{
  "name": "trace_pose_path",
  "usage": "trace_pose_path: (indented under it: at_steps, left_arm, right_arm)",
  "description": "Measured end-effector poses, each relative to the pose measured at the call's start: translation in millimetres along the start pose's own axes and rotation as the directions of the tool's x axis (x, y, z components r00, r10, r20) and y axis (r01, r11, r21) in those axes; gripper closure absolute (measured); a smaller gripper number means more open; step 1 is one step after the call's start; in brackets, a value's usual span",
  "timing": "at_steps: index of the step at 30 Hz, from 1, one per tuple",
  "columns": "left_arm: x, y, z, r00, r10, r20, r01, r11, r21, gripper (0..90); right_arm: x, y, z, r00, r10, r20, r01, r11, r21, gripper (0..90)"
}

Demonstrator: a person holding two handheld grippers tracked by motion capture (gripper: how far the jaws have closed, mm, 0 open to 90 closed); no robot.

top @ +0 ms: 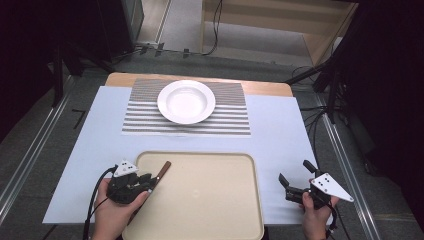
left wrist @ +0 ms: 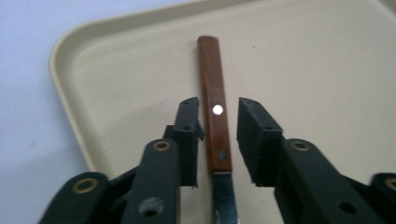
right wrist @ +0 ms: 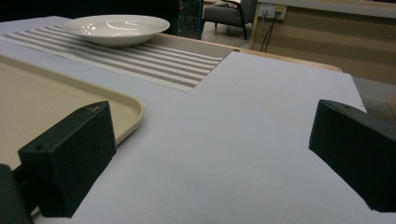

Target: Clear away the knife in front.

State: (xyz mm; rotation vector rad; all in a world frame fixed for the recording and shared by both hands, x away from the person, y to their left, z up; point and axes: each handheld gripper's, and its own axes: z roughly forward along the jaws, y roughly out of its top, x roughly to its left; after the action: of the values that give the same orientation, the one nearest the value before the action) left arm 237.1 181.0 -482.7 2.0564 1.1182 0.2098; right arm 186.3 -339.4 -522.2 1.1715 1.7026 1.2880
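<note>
Straddling a wooden-handled knife (left wrist: pixel 215 123), the left gripper (left wrist: pixel 218 122) has its jaws partly open, a gap showing either side of the handle; the left gripper view shows its two rivets and blade. One beige tray (top: pixel 210 200) holds it at the near left. The right gripper (top: pixel 296 179) gapes wide, empty. One white bowl (top: pixel 186 101) sits on one striped mat (top: pixel 145 117), far.

We recorded a beige tray (top: pixel 200 200), a white bowl (top: pixel 186 101) and a grey-and-white striped placemat (top: pixel 145 120) on pale blue sheeting (top: pixel 280 130). Between the black left fingers (left wrist: pixel 187 126) we noted a reddish-brown knife handle (left wrist: pixel 215 121) with silver rivets.
</note>
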Motion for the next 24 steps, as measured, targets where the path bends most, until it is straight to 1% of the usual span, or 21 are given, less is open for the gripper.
trace_pose_path:
  at_steps: [2, 3, 5, 7, 9, 11, 15, 16, 24]
  left_arm:
    - [-4.0, 2.7, 4.3, 0.9986, 0.036, 0.040, -0.037, 0.9990, 0.026, 88.4]
    - [-6.2, 3.6, 6.5, 0.9975, 0.051, 0.050, -0.053, 0.9979, 0.036, 89.3]
    - [-9.5, 4.3, 11.4, 0.9959, 0.074, 0.051, -0.077, 0.9954, 0.058, 89.6]
    - [-10.2, 3.8, 15.0, 0.9950, 0.085, 0.053, -0.089, 0.9934, 0.073, 89.6]
    - [-9.3, 2.6, 17.1, 0.9953, 0.091, 0.034, -0.094, 0.9916, 0.089, 89.6]
    - [-5.6, 1.2, 17.3, 0.9955, 0.089, 0.032, -0.092, 0.9913, 0.094, 89.6]
    - [3.0, -1.7, 15.7, 0.9976, 0.067, 0.019, -0.068, 0.9935, 0.091, 89.7]
    - [5.1, -2.2, 14.5, 0.9976, 0.066, 0.018, -0.068, 0.9933, 0.093, 89.7]
    - [17.0, -4.7, 6.9, 0.9992, 0.041, 0.007, -0.041, 0.9961, 0.078, 89.7]
  right_arm:
    - [0.1, 0.0, 0.2, 1.0000, -0.001, 0.001, 0.001, 1.000, 0.001, 0.0]
    - [0.1, 0.0, 0.2, 1.0000, -0.001, 0.002, 0.001, 1.000, 0.001, 0.0]
    - [0.2, 0.0, 0.1, 1.0000, -0.001, 0.002, 0.001, 1.000, 0.001, 0.0]
    - [0.2, 0.0, 0.0, 1.0000, 0.000, 0.003, 0.000, 1.000, 0.001, 0.0]
    - [0.2, 0.0, 0.0, 1.0000, 0.000, 0.003, 0.000, 1.000, 0.001, 0.0]
    - [0.2, 0.0, 0.1, 1.0000, -0.001, 0.002, 0.001, 1.000, 0.001, 0.0]
    - [0.2, 0.0, 0.1, 1.0000, -0.001, 0.002, 0.001, 1.000, 0.001, 0.0]
    - [0.3, 0.0, 0.1, 1.0000, -0.002, 0.003, 0.002, 1.000, 0.001, 0.0]
    - [0.3, 0.0, 0.1, 1.0000, -0.003, 0.003, 0.003, 1.000, 0.002, 0.0]
